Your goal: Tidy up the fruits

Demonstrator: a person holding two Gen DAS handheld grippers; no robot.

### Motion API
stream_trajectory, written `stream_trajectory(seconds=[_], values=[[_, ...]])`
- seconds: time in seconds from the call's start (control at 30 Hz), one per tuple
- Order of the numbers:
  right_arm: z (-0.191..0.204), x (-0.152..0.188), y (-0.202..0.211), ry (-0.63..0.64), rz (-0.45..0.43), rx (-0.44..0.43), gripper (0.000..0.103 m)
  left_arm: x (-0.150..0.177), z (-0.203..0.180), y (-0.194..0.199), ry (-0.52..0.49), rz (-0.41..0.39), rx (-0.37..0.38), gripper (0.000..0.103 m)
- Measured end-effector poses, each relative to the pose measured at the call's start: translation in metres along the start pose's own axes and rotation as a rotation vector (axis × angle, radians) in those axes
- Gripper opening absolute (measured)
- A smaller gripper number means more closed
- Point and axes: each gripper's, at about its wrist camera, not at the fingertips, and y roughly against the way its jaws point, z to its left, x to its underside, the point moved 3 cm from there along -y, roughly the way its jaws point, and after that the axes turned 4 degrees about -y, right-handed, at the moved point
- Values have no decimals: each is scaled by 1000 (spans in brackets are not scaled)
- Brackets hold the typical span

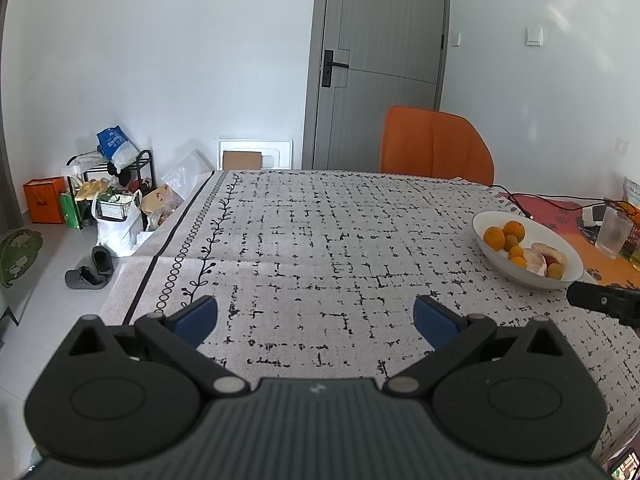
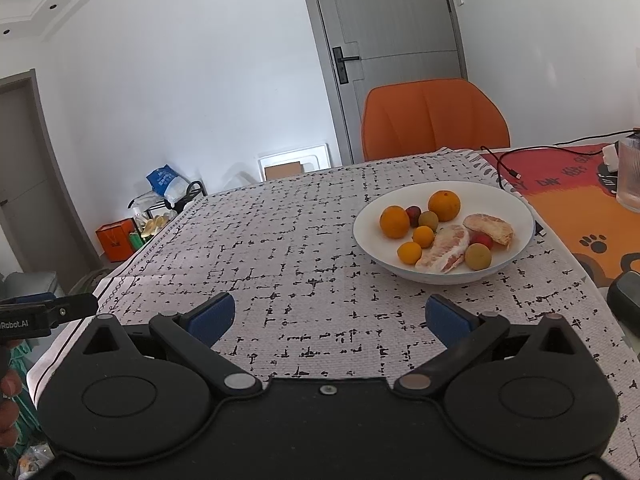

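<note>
A white bowl (image 2: 372, 240) on the patterned tablecloth holds oranges (image 2: 394, 222), small yellow-green fruits (image 2: 478, 257), red fruits (image 2: 413, 213) and two peeled pomelo pieces (image 2: 446, 250). The bowl also shows in the left wrist view (image 1: 572, 258) at the right. My right gripper (image 2: 329, 316) is open and empty, above the cloth in front of the bowl. My left gripper (image 1: 316, 318) is open and empty, over the cloth to the left of the bowl. The right gripper's tip shows at the right edge of the left wrist view (image 1: 600, 300).
An orange chair (image 2: 434, 120) stands behind the table. A clear glass (image 2: 630, 176), a black cable (image 2: 508, 168) and a white charger (image 2: 610, 156) lie on the orange mat at the right. Bags and a shoe rack (image 1: 108, 188) sit on the floor at the left.
</note>
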Motion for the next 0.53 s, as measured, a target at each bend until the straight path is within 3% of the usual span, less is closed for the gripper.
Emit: stream_trajectory(seconds=[0.53], values=[[-4, 0, 0, -7, -2, 8, 103, -1, -1, -1, 7, -4, 8, 103]])
